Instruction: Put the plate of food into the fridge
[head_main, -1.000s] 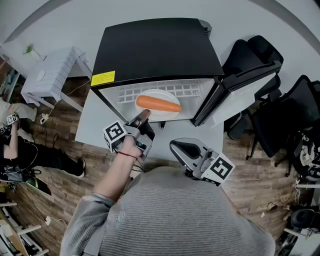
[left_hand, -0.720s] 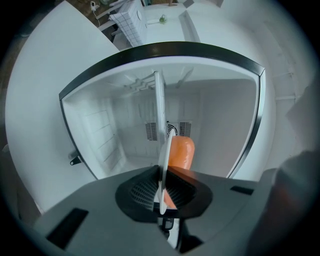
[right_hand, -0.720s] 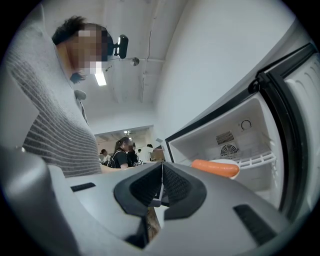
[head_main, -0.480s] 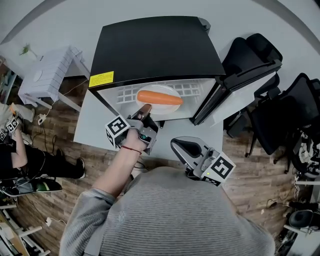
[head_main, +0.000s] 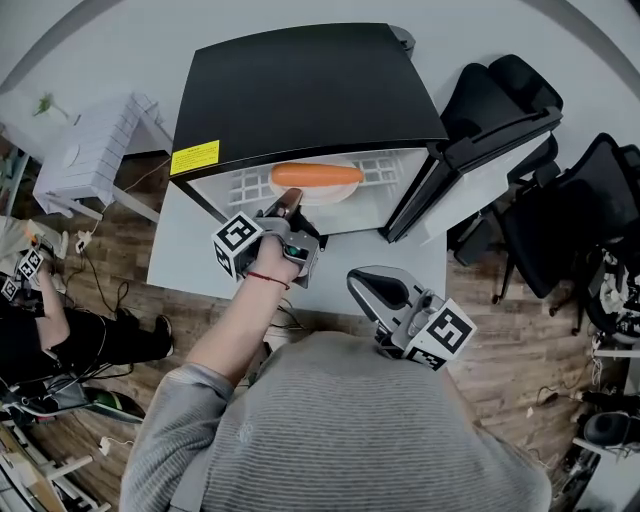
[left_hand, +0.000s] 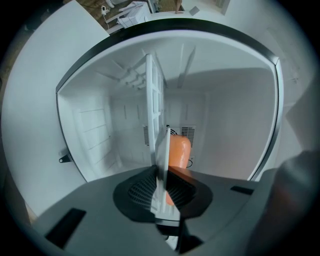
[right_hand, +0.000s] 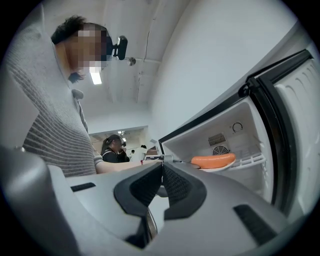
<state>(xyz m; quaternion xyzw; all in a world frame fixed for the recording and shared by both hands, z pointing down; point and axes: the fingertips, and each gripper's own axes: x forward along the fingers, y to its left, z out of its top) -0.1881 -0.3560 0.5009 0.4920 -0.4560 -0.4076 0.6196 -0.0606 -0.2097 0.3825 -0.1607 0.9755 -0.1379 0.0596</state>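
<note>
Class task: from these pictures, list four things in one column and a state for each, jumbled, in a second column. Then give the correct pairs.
Things:
1. plate
2. orange food
3. fridge door
4. right gripper

States:
A. swung open
B. lying on the plate
C. jaws together with nothing between them
D. clamped at its rim by the left gripper

Pairs: 1-D, 2-B, 3-A, 4-C
</note>
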